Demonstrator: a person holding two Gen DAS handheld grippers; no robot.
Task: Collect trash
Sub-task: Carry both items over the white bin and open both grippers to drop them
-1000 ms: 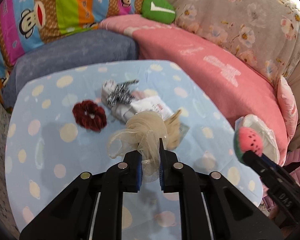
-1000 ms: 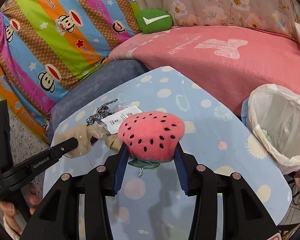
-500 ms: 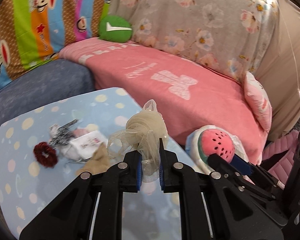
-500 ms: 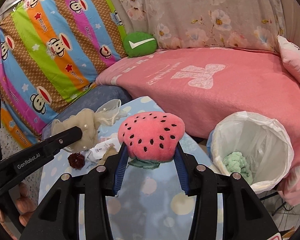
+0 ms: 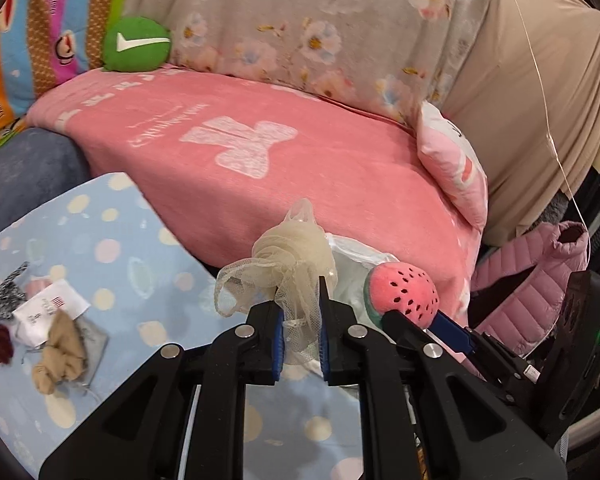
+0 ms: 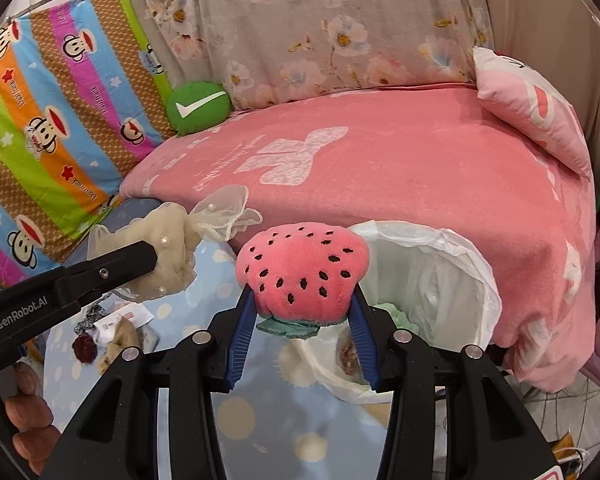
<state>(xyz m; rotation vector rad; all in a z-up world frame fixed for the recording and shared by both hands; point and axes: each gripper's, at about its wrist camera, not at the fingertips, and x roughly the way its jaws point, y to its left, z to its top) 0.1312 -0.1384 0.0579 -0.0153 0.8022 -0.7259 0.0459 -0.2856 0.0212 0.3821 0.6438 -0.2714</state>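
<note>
Right gripper clamps plush, left gripper clamps mesh; carry step, next release both over bin.

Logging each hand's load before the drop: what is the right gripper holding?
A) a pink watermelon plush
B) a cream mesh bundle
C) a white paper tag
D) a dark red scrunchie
A: the right gripper has its jaws shut on the pink watermelon plush, near the white-lined trash bin.
</note>
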